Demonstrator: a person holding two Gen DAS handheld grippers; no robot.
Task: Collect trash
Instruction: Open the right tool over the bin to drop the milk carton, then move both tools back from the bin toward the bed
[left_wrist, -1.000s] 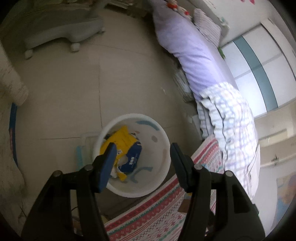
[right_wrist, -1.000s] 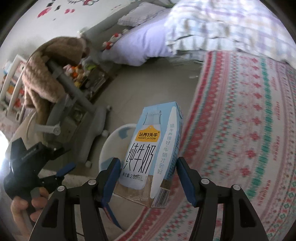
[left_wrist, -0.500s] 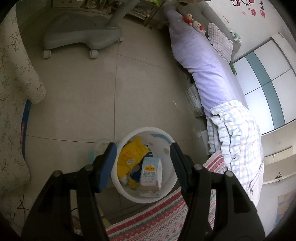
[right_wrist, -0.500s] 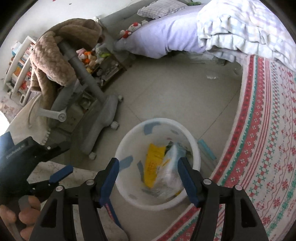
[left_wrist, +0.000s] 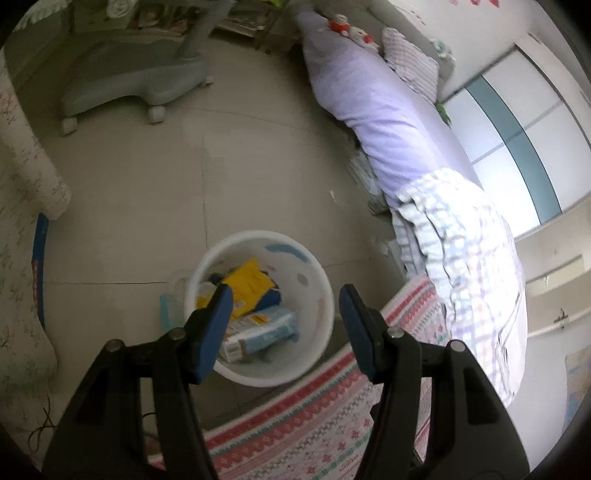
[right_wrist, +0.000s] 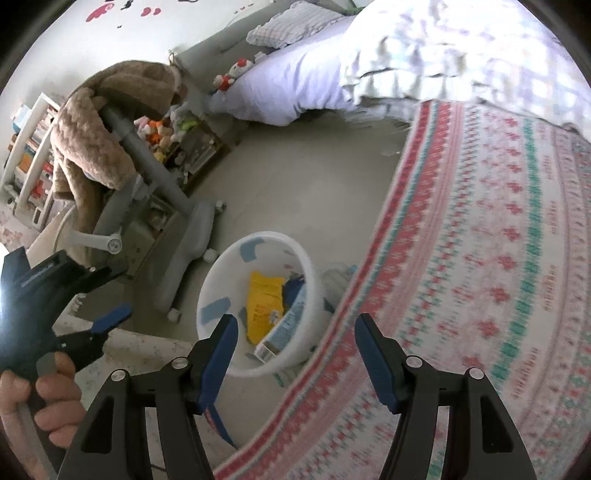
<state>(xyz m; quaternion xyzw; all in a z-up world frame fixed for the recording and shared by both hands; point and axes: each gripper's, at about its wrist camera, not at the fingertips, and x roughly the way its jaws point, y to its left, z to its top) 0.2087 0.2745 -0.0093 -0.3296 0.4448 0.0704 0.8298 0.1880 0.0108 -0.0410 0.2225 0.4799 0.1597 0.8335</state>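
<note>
Carton (right_wrist: 286, 325) in bin (right_wrist: 312, 280), lower centre of right view, lying slanted beside yellow bag (right_wrist: 264, 306). Judged light, stiff card, crushable, a bit slick; best taken across the flat sides, mid-body. Right claw (right_wrist: 295, 345) open, empty, just above and in front of carton, not touching. Left claw (left_wrist: 284, 314) open, empty too, over bin rim (left_wrist: 258, 236), carton (left_wrist: 258, 328) showing beside its left finger. Rug (right_wrist: 480, 258) at right, just beside bin.
</note>
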